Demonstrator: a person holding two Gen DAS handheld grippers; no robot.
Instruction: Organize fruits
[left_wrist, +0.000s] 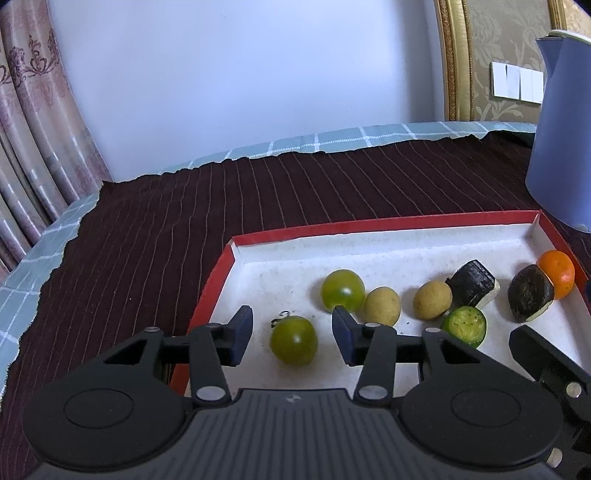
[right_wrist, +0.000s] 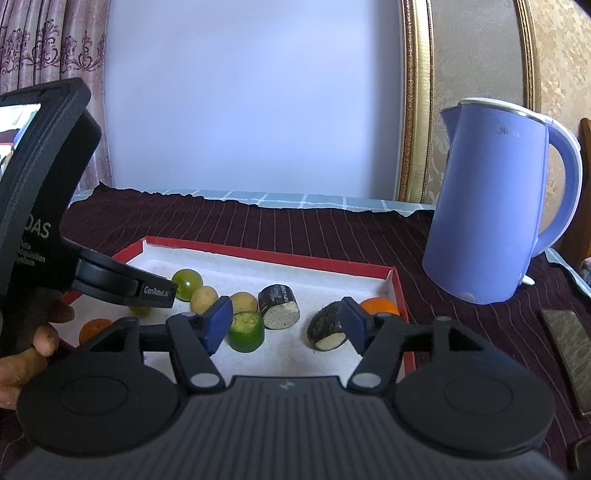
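Now the left gripper, jaws apart, is straddling a round green tomato lying untouched at seven o'clock in the red-rimmed white tray; the right gripper is gaping, empty, over a dark cut chunk.

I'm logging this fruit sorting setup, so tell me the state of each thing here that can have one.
Left gripper: open, green tomato between its pads, untouched.
Right gripper: open, holding nothing.
Green tomato with stem: whole, resting in tray.
Green cucumber piece: cut, standing on end.
Red-rimmed white tray: lidless.
Blue electric kettle: upright, lid shut.
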